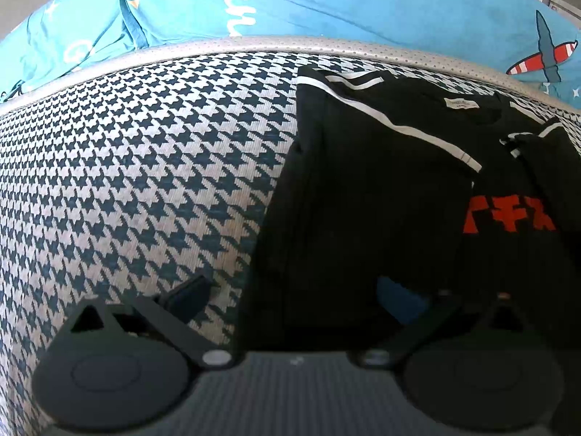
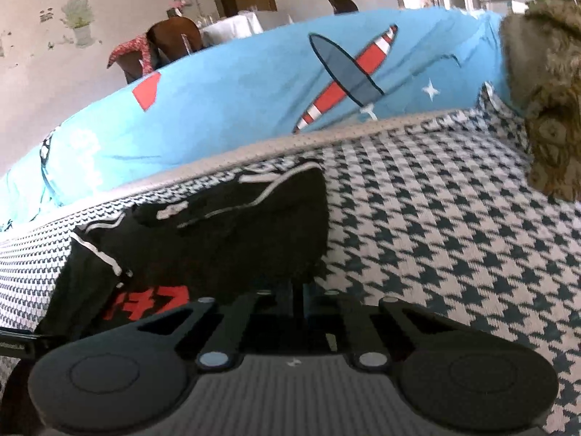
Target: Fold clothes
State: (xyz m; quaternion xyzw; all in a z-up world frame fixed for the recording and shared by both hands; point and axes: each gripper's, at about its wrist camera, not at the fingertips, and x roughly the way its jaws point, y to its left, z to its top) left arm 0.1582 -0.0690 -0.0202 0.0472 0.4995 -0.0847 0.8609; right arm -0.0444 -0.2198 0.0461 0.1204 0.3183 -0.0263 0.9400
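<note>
Left gripper has jaws spread over the shirt's near-left edge, one finger on bare cover. Right gripper looks pressed together on my side's hem. Shirt runs away from me, collar far.

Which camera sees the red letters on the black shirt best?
The left wrist view: the red letters lie unobstructed on the black shirt. In the right wrist view they are partly hidden behind the right gripper.
</note>
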